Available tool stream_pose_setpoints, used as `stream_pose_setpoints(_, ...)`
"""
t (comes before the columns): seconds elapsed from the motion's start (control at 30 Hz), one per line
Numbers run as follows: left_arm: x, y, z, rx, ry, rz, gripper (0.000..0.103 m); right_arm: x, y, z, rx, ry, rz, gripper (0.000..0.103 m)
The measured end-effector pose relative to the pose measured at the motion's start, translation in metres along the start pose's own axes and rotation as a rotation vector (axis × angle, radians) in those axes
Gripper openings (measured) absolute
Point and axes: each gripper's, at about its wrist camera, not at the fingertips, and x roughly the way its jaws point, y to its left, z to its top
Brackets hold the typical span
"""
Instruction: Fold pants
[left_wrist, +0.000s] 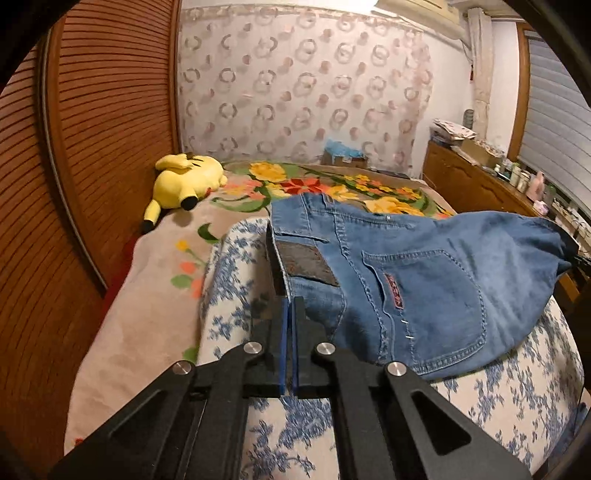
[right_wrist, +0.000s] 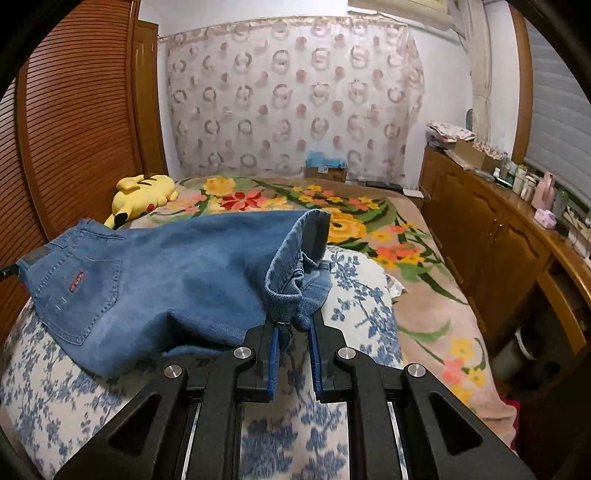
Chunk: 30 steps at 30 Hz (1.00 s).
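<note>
Jeans (left_wrist: 424, 280) held lifted over quilt (left_wrist: 236, 258) on bed; left gripper (left_wrist: 290, 306) pinched tight on waistband edge; right gripper (right_wrist: 293, 325) narrow, clamped on bunched hem; carry both ends level, keep cloth taut, lay hem onto waistband squarely.

A home bedroom: floral bedspread (right_wrist: 369, 221), yellow plush toy (left_wrist: 184, 181) (by the slatted wardrobe (left_wrist: 92, 129)), patterned curtain (right_wrist: 295, 99).
</note>
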Motion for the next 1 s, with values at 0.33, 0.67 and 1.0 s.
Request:
stream_pose_setpoints(0.33, -0.047, -0.007, 0.001, 0.007, -0.085, -0.033, 0.002, -0.031, 0.006, -0.005, 0.007, -0.031, -0.021, 0.014)
stream_pose_setpoints(0.67, -0.113, -0.017, -0.049, -0.004, -0.101, -0.106, 0.002, -0.088, -0.005, -0.054, 0.028, -0.022, -0.007, 0.014)
stream_pose_setpoints(1.0, -0.09, -0.015, -0.088, -0.014, 0.017, -0.101, 0.002, -0.093, -0.02, -0.093, 0.126, 0.048, 0.007, 0.014)
